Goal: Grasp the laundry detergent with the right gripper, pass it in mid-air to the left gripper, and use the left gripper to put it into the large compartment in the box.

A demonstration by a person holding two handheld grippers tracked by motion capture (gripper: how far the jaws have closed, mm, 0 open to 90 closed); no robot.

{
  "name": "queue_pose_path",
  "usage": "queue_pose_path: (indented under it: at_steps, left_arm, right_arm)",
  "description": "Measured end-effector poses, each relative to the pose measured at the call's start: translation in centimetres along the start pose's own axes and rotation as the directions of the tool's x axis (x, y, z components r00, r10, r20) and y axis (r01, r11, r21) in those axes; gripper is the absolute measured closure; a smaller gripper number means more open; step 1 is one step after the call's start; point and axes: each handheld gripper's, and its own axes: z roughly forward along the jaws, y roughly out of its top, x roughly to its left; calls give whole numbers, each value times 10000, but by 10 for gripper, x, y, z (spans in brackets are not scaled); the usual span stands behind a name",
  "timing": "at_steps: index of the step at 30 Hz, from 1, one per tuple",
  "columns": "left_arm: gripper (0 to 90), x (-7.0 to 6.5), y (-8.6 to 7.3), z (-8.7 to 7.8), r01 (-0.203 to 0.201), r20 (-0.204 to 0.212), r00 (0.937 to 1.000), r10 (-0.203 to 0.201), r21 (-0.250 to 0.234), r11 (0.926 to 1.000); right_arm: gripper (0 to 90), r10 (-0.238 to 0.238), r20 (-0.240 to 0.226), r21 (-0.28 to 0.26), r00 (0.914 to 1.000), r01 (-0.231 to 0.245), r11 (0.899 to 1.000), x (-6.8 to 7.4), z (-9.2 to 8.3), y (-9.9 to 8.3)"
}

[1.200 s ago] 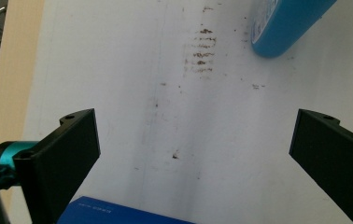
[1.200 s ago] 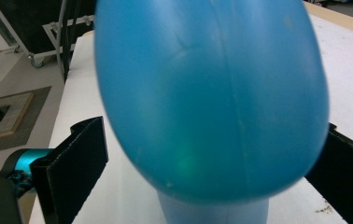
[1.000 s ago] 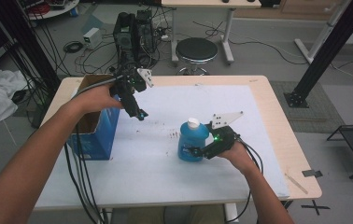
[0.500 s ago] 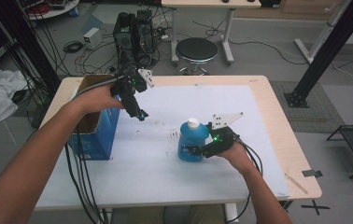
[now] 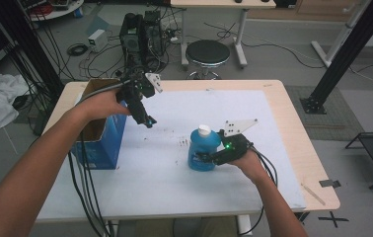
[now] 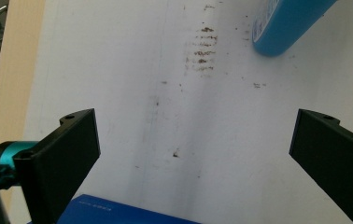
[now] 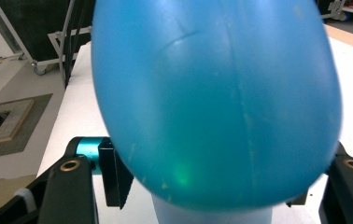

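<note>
The blue bottle stands upright on the white worktop, right of centre. The right claw has just been closing, its jaws now narrow around the bottle's lower body. Risk: the smooth, rounded wall may slip or tip if lifted from so low a hold. The left claw hangs wide and empty beside the blue box, too distant to steady a fall.

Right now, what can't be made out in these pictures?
- Inside of the blue box: high view, hidden by its walls and the left hand.
- Blue bottle label and cap: right gripper view, too close and blurred.
- Right gripper pad contact: bottle covers the pads.
- Bottle's upper part: left gripper view, cut off by the top edge.
</note>
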Motion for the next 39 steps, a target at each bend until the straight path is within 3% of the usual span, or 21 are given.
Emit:
queue_pose_path:
  at_steps: [2,4,5,6,7,9,10,15,17,19,23,28,31,33,39]
  left_arm:
    - [17,-2,0,2,398,-52,9992,-400,-340,9986]
    - [17,0,0,1,146,-28,9999,-146,-137,9998]
    - [17,-2,0,2,368,-32,9993,-369,-330,9988]
    - [17,1,0,0,-35,-35,10000,35,5,10000]
    - [17,1,0,0,-45,-81,10000,46,56,10000]
    - [17,0,1,0,-1,-92,10000,2,85,10000]
    - [17,0,1,1,11,-54,10000,-10,76,10000]
    - [17,0,1,1,-36,-28,10000,36,115,9999]
    - [17,-2,1,3,273,-19,9996,-273,-128,9995]
    - [17,0,2,1,-138,-10,9999,138,166,9998]
    - [17,-3,4,3,73,12,10000,-73,5,10000]
    - [17,-5,7,1,-87,127,9999,85,153,9998]
    - [17,-10,10,0,-201,228,9995,199,98,9997]
    - [17,-13,12,-1,-283,251,9993,280,89,9996]
    - [17,-21,17,-6,-483,388,9981,477,152,9987]
  right_arm:
    - [342,101,58,2,9999,-101,9999,0,-1,0]
    - [344,117,98,45,9999,-118,9999,0,-1,0]
    - [348,90,91,26,9999,-90,10000,0,-1,0]
    - [353,153,65,85,9999,-153,9998,0,-1,0]
    - [359,136,72,77,9999,-137,9999,0,-1,-1]
    - [383,-140,42,-44,9999,140,9999,-2,-1,-1]
    - [393,0,-78,10,10000,0,10000,0,-1,-1]
    - [410,-250,-42,-106,9997,250,9996,-1,-1,-1]
    - [415,-204,-13,-112,9998,203,9997,0,-1,-1]
    - [419,-319,17,-134,9995,319,9994,0,0,-1]
    - [422,-218,70,-56,9997,218,9997,2,0,-1]
    - [424,-179,-44,-104,9998,179,9998,5,-3,3]
    - [424,-258,1,-72,9997,258,9996,7,-7,6]
    - [424,-648,33,-91,9979,648,9979,6,-9,11]
    - [424,-749,8,59,9972,749,9972,13,-18,25]
